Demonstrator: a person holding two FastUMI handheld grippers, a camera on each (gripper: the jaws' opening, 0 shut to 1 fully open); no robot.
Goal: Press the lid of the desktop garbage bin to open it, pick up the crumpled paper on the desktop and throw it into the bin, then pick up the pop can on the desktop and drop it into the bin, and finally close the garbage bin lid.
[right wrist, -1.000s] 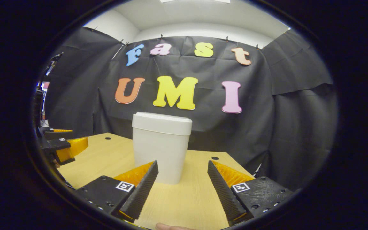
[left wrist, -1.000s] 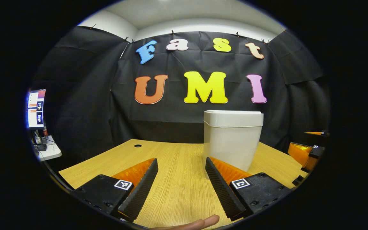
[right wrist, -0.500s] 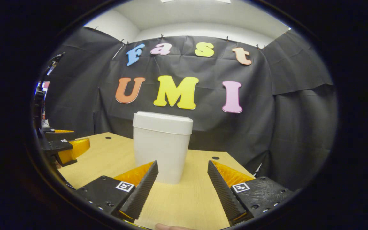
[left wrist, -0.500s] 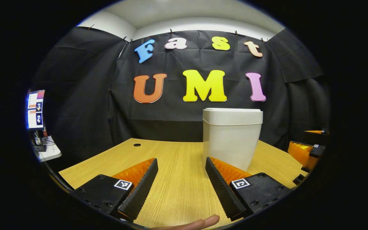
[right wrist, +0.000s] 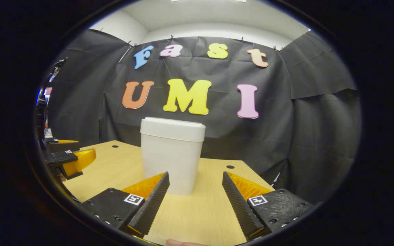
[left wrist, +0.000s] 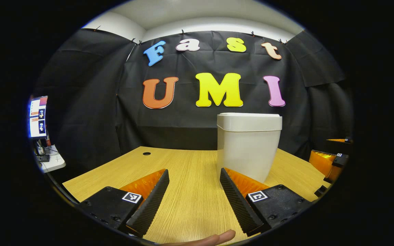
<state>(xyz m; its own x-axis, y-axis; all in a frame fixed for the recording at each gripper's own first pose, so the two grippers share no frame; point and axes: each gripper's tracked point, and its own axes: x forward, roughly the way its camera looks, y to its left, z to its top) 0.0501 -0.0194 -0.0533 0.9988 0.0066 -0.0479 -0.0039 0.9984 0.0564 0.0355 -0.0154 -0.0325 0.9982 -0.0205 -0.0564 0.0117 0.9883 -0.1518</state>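
A white garbage bin (left wrist: 247, 147) with its lid (left wrist: 249, 121) down stands on the wooden desk (left wrist: 190, 191), ahead and to the right of my left gripper (left wrist: 194, 175). That gripper is open and holds nothing. In the right gripper view the same bin (right wrist: 171, 155) stands ahead and slightly left of my right gripper (right wrist: 195, 177), which is open and holds nothing too. The left gripper (right wrist: 70, 158) hovers over the desk's left edge in the right gripper view. The right gripper (left wrist: 328, 160) sits at the far right in the left gripper view.
Black cloth walls close the booth behind the desk and to its right. Cable holes (left wrist: 146, 153) (right wrist: 230, 167) mark the desk's far corners. A side table with a screen (left wrist: 39, 116) stands off to the left. A fingertip (left wrist: 217, 237) shows at the bottom edge.
Both views have tilted down slightly, so the bin and wall sit a little higher in the frames. Both grippers stay open and the lid stays down.
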